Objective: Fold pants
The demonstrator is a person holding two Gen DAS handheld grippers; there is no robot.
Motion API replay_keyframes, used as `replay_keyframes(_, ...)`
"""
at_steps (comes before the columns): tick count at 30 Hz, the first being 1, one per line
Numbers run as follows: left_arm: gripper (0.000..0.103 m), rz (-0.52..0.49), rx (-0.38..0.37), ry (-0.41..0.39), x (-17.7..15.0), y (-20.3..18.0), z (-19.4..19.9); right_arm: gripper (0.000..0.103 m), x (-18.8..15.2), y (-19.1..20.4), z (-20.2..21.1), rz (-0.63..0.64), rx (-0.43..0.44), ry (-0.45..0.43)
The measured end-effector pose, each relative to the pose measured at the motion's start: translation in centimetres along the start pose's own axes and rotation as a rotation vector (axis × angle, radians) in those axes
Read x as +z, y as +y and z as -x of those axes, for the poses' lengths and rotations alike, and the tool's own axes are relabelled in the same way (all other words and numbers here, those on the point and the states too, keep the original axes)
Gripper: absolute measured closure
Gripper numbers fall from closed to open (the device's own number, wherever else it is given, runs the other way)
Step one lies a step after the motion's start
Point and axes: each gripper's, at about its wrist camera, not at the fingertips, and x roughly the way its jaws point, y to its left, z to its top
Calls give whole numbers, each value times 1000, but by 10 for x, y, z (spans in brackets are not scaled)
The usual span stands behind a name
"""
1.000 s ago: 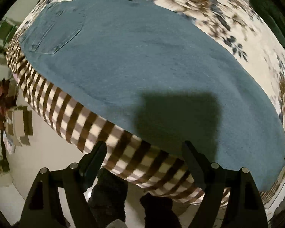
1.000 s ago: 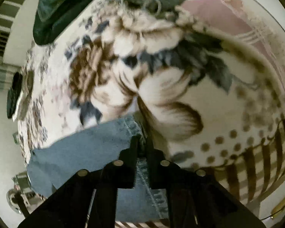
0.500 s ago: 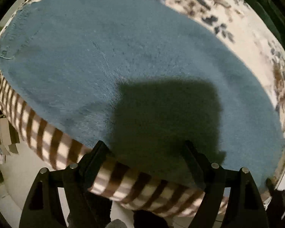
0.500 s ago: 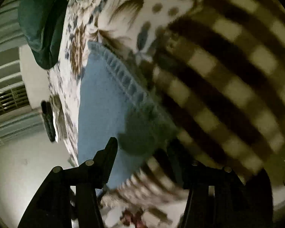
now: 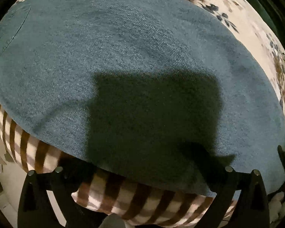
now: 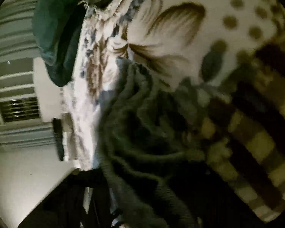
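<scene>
Blue denim pants (image 5: 123,57) lie flat on a floral bedspread (image 5: 247,24), with a back pocket (image 5: 7,32) at the far left. My left gripper (image 5: 142,172) points down over the pants' near edge. Its jaws are opening wide, one finger (image 5: 45,182) on each side, with nothing gripped. In the right wrist view, bunched denim (image 6: 142,123) fills the middle, dark and blurred. My right gripper (image 6: 142,152) is closing on these folds, which hide its fingertips.
The bedspread's brown-and-cream striped border (image 5: 142,205) hangs over the bed's near edge, with pale floor (image 5: 7,180) below. A dark green cloth (image 6: 55,38) lies at the far side of the bed. A louvred window (image 6: 15,95) is on the wall beyond.
The left gripper has sunk closer to the denim and its jaws have spread wider. The right gripper let go of the hem, opened, rolled, and has now closed into bunched denim.
</scene>
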Motion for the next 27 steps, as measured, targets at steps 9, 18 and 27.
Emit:
replay_keyframes(9,0,-137,162,-158,18,-13,65,91,-36,104,38,183,-120,-88)
replay_keyframes(18,0,-114,122,-209,30,85,131,92,-125,226,20,363,-197,-85)
replay_keyframes(27,0,-62,175,-179,40,202,167,92,-254,300,-95,453,-218,32)
